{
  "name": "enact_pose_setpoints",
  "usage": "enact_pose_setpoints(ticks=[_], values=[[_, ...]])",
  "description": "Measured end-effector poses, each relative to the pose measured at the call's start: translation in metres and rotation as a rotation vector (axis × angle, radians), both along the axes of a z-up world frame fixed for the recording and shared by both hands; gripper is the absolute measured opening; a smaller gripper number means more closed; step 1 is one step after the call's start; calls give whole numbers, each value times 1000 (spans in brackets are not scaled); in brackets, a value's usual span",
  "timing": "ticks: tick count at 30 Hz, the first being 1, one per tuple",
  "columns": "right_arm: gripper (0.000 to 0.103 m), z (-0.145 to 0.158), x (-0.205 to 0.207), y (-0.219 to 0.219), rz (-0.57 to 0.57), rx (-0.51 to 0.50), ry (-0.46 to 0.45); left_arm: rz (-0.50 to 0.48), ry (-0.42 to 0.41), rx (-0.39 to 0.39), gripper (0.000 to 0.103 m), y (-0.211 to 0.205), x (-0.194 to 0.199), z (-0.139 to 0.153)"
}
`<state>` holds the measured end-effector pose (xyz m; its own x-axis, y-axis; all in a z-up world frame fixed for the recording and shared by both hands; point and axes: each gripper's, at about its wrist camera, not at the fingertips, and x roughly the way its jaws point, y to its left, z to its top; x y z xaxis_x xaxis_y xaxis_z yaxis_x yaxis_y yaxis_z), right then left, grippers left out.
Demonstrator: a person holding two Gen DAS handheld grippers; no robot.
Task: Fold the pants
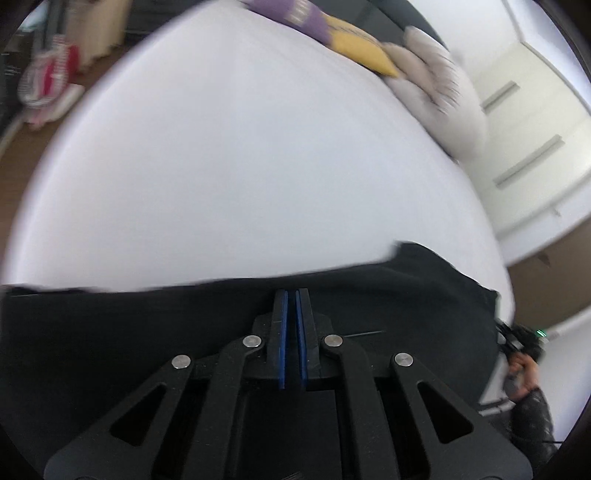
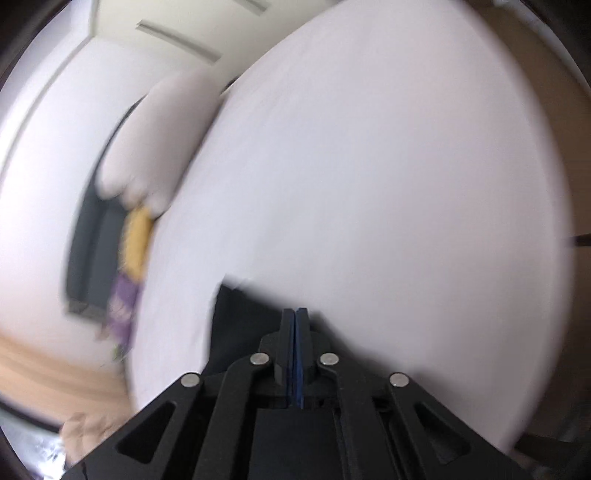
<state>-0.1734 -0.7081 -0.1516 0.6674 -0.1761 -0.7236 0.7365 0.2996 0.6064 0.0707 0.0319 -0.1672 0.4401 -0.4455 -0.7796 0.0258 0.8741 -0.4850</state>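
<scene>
White table [image 1: 240, 147]; both claws pinched on black pants [image 1: 110, 332].

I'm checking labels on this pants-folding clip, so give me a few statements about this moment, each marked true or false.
1. The pants are black. True.
2. The left gripper is wide open. False: its blue pads are nearly together over the fabric, though whether cloth is pinched between them cannot be told.
3. The pants lie on a white surface. True.
4. The right gripper has its pads spread far apart. False: they are pressed together at the dark fabric's edge.
5. A yellow item sits at the far edge of the white surface, next to a purple one. True.
6. The far side of the white surface is covered by pants. False: it is bare white.
</scene>
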Motion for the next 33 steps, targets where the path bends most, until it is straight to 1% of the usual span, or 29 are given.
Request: enact_pose_setpoints(ticks=[1, 2, 3, 4, 5, 6, 7, 8, 10, 11, 12, 13, 14, 15, 16, 17, 18, 19, 20, 22, 23, 24, 25, 27, 28, 29, 30, 31, 33], values=[[8, 6, -8, 0, -5, -11, -10, 33, -4, -5, 6, 13, -5, 5], [9, 13, -12, 7, 18, 2, -72, 47, -10, -6, 6, 21, -7, 9], [10, 15, -14, 11, 57, 16, -119, 50, -31, 5, 6, 22, -12, 18], [14, 19, -9, 28, 114, 22, -151, 36, -50, 14, 6, 17, -14, 25], [26, 21, -6, 45, 184, 30, -179, 13, -68, 5, 6, 6, -16, 33], [33, 20, 6, 73, 265, 58, -214, -15, -81, -18, 6, -3, -23, 37], [45, 15, 24, 103, 340, 93, -235, -53, -91, -50, 6, -19, -27, 43], [47, 7, 36, 135, 426, 137, -248, -97, -92, -76, 6, -39, -31, 44], [49, -13, 53, 169, 502, 231, -277, -194, -64, -92, 6, -76, -38, 42], [48, -25, 70, 188, 539, 289, -268, -248, -49, -81, 6, -96, -42, 37], [46, -34, 80, 199, 557, 292, -239, -289, -45, -57, 6, -110, -47, 32], [30, -39, 83, 199, 561, 260, -213, -329, -41, -8, 6, -124, -52, 24], [11, -44, 86, 199, 557, 259, -203, -342, -28, 23, 6, -130, -55, 17], [1, -48, 84, 189, 540, 284, -202, -349, -10, 45, 6, -131, -58, 7], [0, -53, 81, 175, 503, 295, -195, -350, -2, 44, 6, -129, -60, 1], [0, -56, 67, 159, 457, 293, -216, -343, -8, 16, 6, -123, -63, -4], [0, -56, 53, 139, 415, 280, -230, -336, -8, -6, 6, -118, -64, -6], [0, -54, 28, 114, 364, 253, -228, -333, -3, -13, 6, -114, -66, -6], [0, -53, 5, 84, 299, 227, -234, -334, -1, -10, 6, -113, -66, -6], [0, -48, -37, 46, 186, 186, -243, -345, -11, 14, 6, -113, -69, -5], [0, -42, -56, 20, 124, 145, -220, -346, -16, 19, 6, -116, -71, -6], [0, -37, -68, 6, 80, 109, -203, -344, -18, 18, 6, -117, -71, -8], [1, -28, -76, -5, 49, 88, -205, -339, -19, 12, 6, -115, -72, -9], [45, -4, -93, -17, -18, 25, -138, -329, -18, -7, 6, -106, -70, -11], [73, 7, -94, -14, -22, -2, -147, -323, -14, -20, 6, -104, -70, -13], [79, 19, -98, -8, -23, -43, -182, -320, -12, -25, 6, -98, -74, -14], [80, 27, -100, -3, -9, -70, -210, -318, -11, -26, 6, -105, -75, -12], [79, 27, -103, -1, 13, -72, -217, -318, -12, -21, 6, -105, -75, -12], [79, 19, -96, 2, 45, -23, -230, -322, -16, -13, 6, -108, -76, -11]])
